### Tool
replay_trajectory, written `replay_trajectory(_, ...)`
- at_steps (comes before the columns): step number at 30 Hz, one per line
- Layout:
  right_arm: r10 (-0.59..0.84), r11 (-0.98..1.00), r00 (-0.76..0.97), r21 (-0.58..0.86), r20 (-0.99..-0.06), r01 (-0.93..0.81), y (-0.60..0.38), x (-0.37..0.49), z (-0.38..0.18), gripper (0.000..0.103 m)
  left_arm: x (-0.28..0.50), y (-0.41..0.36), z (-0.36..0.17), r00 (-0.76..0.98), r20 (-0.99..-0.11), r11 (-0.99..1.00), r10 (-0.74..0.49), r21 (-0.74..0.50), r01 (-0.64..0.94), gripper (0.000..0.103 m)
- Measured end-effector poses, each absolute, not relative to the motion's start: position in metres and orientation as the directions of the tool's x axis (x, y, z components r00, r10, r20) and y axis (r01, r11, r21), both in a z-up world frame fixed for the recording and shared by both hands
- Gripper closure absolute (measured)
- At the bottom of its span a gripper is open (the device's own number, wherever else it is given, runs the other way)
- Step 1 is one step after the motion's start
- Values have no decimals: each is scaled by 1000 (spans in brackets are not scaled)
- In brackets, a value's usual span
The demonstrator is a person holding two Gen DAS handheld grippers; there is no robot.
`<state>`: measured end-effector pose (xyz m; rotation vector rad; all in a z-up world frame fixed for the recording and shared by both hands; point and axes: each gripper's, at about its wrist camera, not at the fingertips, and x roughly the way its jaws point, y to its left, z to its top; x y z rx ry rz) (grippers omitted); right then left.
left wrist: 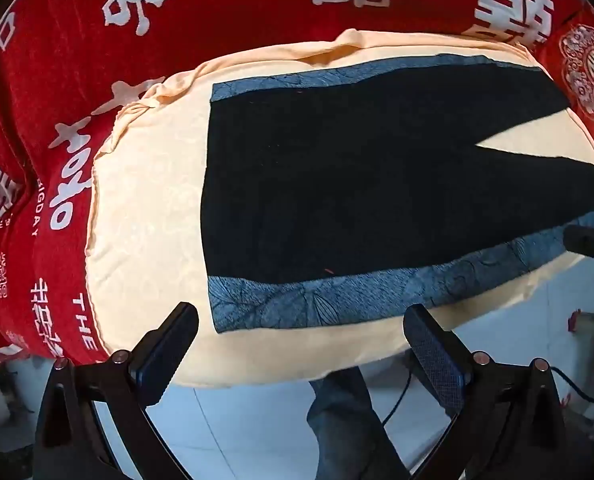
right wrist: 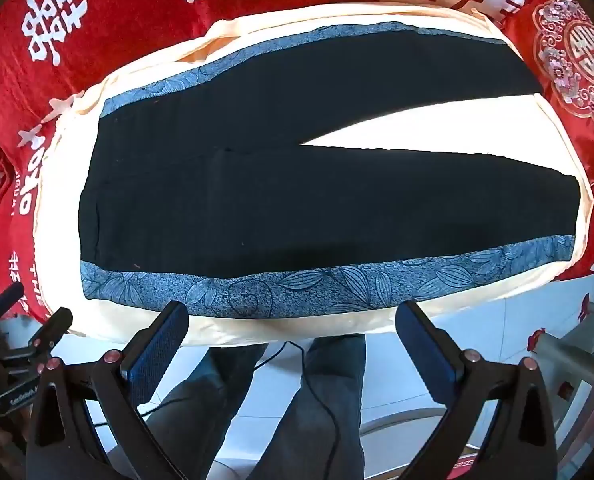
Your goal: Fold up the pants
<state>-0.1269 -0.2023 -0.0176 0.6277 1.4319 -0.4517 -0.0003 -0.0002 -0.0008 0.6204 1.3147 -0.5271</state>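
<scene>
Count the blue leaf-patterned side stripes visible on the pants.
2. One blue stripe runs along the near edge of the black pants, closest to the grippers; the other stripe runs along the far edge, next to the red bedding. None seems hidden.

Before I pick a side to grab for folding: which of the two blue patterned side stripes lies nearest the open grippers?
The stripe along the pants' near edge, just beyond the right gripper; the other stripe runs along the far edge.
</scene>
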Motion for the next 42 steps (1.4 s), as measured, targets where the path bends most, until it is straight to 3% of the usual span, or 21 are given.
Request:
replay_trajectory(4,89,780,97,130,-991,612,-199,-124,-16,0,-16,-1,0,194,-981,721,1,134,679,0)
replay_trajectory(10,109,803,74,132,-991,581,-184,-129,-9,0,-29,-5,25,75,-997,709,-25,36,705,0)
replay_trajectory(42,20,820,68,56,-997,569,-186,-127,26,0,-12,-20,61,193,-980,715,-52,98,693,0)
